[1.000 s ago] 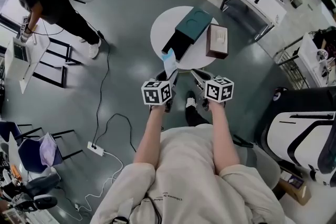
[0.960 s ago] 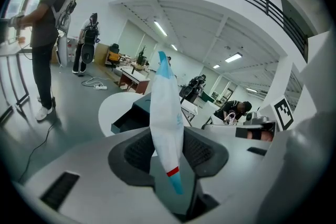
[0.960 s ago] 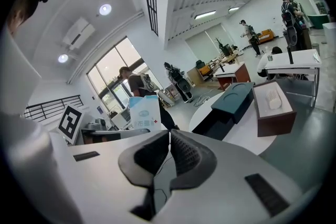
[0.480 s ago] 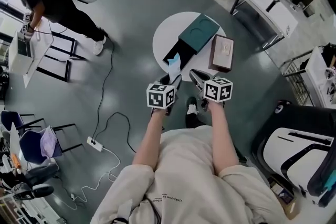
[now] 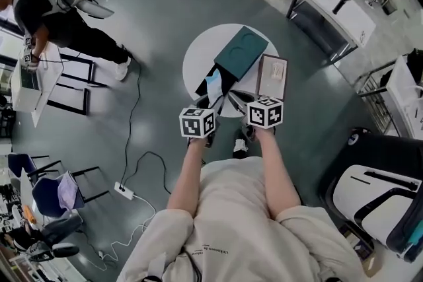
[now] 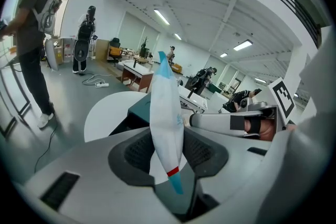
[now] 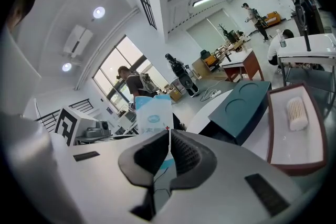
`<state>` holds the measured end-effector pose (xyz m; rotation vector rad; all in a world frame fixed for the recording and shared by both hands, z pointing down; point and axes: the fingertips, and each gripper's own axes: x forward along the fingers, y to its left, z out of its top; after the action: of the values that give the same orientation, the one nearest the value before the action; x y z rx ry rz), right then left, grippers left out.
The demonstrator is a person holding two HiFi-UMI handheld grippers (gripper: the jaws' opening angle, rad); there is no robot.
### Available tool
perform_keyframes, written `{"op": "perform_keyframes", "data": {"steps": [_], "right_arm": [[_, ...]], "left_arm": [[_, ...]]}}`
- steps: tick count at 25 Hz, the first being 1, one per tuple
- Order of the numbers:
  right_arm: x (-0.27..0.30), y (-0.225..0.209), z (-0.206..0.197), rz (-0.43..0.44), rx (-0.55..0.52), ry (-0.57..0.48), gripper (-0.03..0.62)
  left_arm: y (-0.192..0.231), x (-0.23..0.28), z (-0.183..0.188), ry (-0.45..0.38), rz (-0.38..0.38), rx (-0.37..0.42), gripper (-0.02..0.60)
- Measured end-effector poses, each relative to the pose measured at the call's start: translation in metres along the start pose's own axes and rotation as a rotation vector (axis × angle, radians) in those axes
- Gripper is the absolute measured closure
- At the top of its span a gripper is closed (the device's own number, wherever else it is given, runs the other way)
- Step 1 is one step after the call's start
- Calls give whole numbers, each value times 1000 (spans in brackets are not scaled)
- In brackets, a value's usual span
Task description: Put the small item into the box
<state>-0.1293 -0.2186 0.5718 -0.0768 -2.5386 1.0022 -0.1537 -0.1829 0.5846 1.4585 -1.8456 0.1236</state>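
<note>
Both claws have come closer to the round worktop. Left claw is clamped on the small packet, held up near the green box. Right claw is together, empty. Go slow and aim at the box's dark open end. Its inside is hard to see.

A cream short-sleeved T-shirt with a small line of dark print at the chest leaves the forearms bare. The left gripper and right gripper each carry a white cube bearing black square markers. Their pale grey fingers have dark ribbed pads.
</note>
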Motion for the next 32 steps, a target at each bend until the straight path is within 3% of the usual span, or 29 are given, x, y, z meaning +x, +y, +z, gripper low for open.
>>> {"op": "perform_keyframes", "data": {"steps": [6, 12, 17, 24, 29, 32], "right_arm": [[-7, -36, 25, -39, 27, -52, 557], [10, -52, 40, -62, 16, -45, 557], [40, -57, 40, -102, 32, -21, 557], [94, -71, 71, -194, 190, -143, 557], [113, -67, 72, -265, 210, -128, 557], [119, -71, 78, -323, 254, -185, 557]], "left_arm": [[-12, 27, 7, 10, -34, -29, 423], [28, 38, 9, 27, 6, -67, 423], [58, 46, 31, 47, -19, -50, 423], [100, 69, 77, 141, -142, 81, 423], [102, 90, 99, 209, -240, 121, 423], [102, 102, 97, 269, -313, 178, 423]]}}
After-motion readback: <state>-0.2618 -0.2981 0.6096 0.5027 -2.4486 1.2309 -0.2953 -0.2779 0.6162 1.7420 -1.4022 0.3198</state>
